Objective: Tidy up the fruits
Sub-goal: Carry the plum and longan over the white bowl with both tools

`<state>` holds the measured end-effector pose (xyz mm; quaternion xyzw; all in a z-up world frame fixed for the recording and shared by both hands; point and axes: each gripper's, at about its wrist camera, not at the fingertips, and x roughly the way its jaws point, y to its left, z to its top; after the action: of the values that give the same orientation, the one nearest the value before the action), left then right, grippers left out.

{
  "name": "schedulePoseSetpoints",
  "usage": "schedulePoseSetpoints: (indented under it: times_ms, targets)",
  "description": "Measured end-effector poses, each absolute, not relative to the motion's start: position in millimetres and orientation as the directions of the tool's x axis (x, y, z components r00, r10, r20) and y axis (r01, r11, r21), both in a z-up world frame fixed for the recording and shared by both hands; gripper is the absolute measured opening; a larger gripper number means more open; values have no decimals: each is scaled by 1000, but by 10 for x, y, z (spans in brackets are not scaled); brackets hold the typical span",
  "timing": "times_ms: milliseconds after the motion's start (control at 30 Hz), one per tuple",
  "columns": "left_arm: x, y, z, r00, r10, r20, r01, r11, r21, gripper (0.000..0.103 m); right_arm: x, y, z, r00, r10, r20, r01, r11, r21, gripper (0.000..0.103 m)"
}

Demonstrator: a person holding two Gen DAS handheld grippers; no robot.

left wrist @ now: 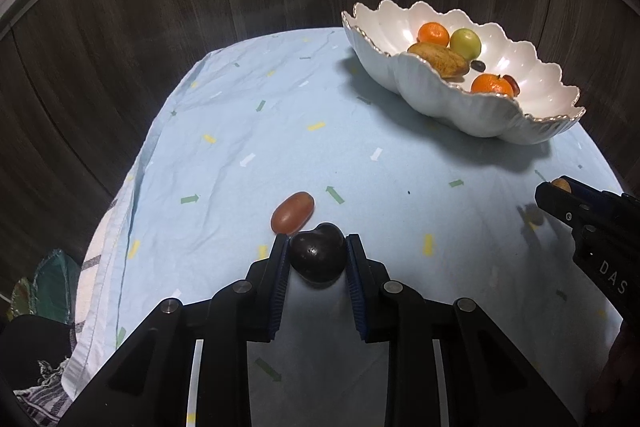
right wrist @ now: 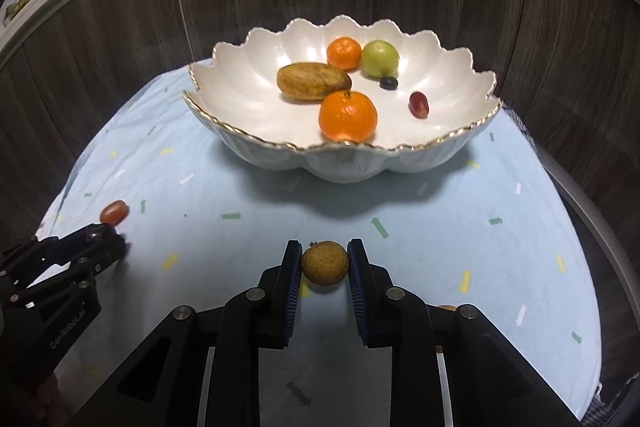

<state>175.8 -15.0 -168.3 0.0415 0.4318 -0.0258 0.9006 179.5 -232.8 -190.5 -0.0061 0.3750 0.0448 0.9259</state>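
My left gripper (left wrist: 317, 247) is shut on a dark purple fruit (left wrist: 318, 257), its pads pressed to both sides. Just beyond its left fingertip a reddish oval fruit (left wrist: 292, 212) lies on the light blue cloth (left wrist: 248, 131). My right gripper (right wrist: 324, 254) is shut on a small round tan fruit (right wrist: 324, 263). A white scalloped bowl (right wrist: 452, 143) with a gold rim stands behind it, holding two oranges (right wrist: 348, 116), a green fruit (right wrist: 380, 59), a long brown fruit (right wrist: 313, 81) and two small grapes (right wrist: 418, 104). The bowl (left wrist: 448, 103) shows at the upper right in the left wrist view.
The cloth covers a small table backed by dark wood panels (left wrist: 160, 7). Its left edge (left wrist: 132, 187) drops off close to the reddish fruit. Green items (left wrist: 52, 279) lie low at the far left. An orange bit (right wrist: 446, 307) peeks out behind my right gripper's finger.
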Motion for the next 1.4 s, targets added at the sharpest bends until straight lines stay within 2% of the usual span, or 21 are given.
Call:
schedulePoseSetpoints:
  times_ms: [567, 1400]
  targets:
    - [1656, -199, -1249, 681, -3, -733, 81, 994, 71, 28, 1626, -2313, -1535, 762, 99, -640, -101, 994, 34, 25]
    - [1792, -567, -693, 698, -93, -710, 179, 983, 47, 28, 1618, -2576, -995, 814, 73, -577, -47, 997, 61, 25]
